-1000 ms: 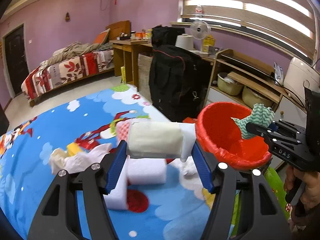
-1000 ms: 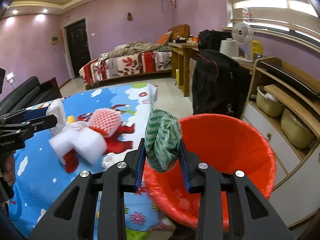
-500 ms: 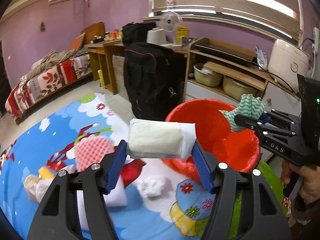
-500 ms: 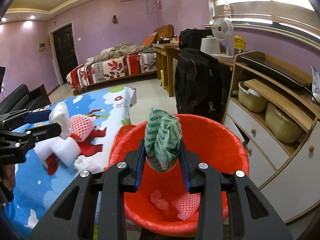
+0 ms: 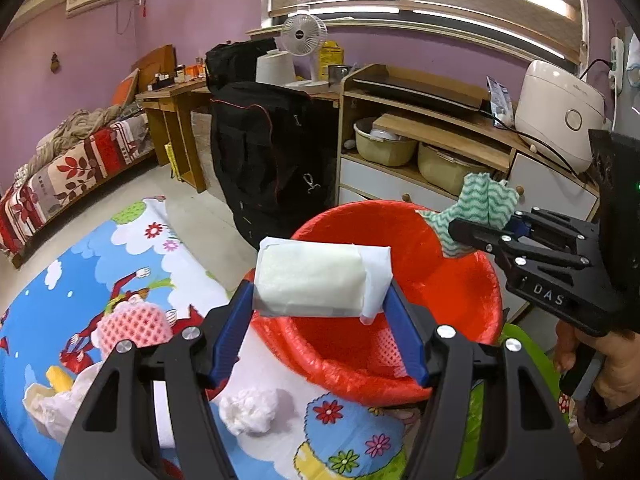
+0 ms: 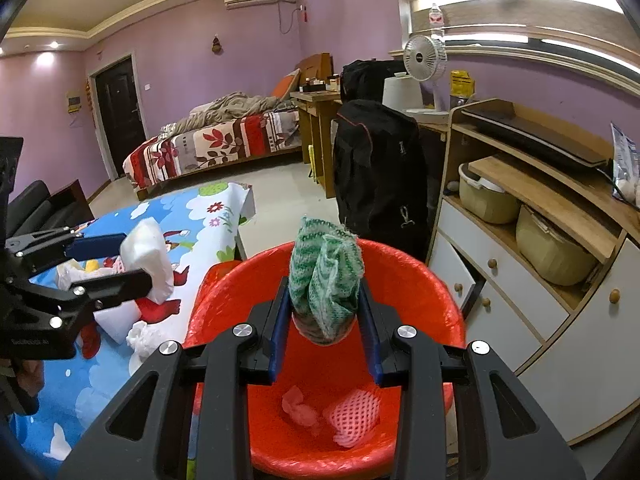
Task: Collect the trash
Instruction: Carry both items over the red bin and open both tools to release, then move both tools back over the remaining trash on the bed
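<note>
Both grippers have come nearer the red bin since a second ago; from the left wrist, the left gripper (image 5: 318,316) clamps a white packet (image 5: 320,282) above the bin (image 5: 472,288) at the table's edge (image 5: 208,276), a pink net (image 5: 134,324) lying on the cloth; from the right wrist, the right gripper (image 6: 325,332) pinches a green cloth (image 6: 326,280) over the bin (image 6: 400,256), where a pink net (image 6: 354,416) and a tissue (image 6: 298,406) lie at the bottom.

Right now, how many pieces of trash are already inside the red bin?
2: a pink foam net and a crumpled pink tissue, both on the bottom of the red bin. Others may be hidden.
</note>
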The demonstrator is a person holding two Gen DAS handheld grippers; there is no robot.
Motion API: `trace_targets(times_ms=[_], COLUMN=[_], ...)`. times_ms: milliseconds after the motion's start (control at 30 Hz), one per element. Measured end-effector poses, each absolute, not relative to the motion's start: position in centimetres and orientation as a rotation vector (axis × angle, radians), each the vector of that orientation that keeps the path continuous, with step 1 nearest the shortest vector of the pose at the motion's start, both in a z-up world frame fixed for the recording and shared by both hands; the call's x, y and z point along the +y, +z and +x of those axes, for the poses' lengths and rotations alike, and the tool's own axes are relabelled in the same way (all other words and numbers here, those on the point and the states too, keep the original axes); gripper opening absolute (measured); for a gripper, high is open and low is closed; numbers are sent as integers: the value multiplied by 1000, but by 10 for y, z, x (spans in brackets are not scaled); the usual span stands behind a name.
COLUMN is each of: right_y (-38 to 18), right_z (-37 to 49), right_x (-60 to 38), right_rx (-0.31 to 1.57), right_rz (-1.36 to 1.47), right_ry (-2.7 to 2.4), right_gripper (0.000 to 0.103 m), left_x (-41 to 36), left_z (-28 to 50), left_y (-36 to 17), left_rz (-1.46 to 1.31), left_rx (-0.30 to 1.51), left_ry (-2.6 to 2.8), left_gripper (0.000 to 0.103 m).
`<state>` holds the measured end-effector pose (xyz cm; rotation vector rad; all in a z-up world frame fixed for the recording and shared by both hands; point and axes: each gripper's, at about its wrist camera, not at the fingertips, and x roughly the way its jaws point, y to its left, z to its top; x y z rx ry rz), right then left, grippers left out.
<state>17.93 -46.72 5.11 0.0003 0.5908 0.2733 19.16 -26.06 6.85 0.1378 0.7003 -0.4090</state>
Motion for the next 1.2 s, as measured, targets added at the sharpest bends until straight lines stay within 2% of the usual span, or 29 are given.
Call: trace_targets(times_ms=[233,300,433,567,700,767,900,1200], right_y=[52,51,50,49,49,50,52,52], right_z=[182,181,178,175,172,170,167,158], right_x=[-480,-482,-485,-489,-488,-486,-481,-457], right_rx=[587,585,569,561,554,550,540,543], right_rz=[19,23,29,46,42,46,43,50], right_ry=[251,247,229,221,218,226,232,303], right_gripper=[36,39,68,76,80,87,91,93], left_x=[-272,-274,-275,-274,-269,-264,-250,-216], left_z=[198,200,201,199,193,190,185,161], left_y=[66,64,60,59,60,62,64,72], left_rz=[139,130,128,126,125,116,86,30], left_rx=[705,715,722,723,709,704,693,665], left_ry=[-455,-465,-472,-470,-452,-443,-409,-349], left_gripper=[65,66,74,75,80,82,87,98])
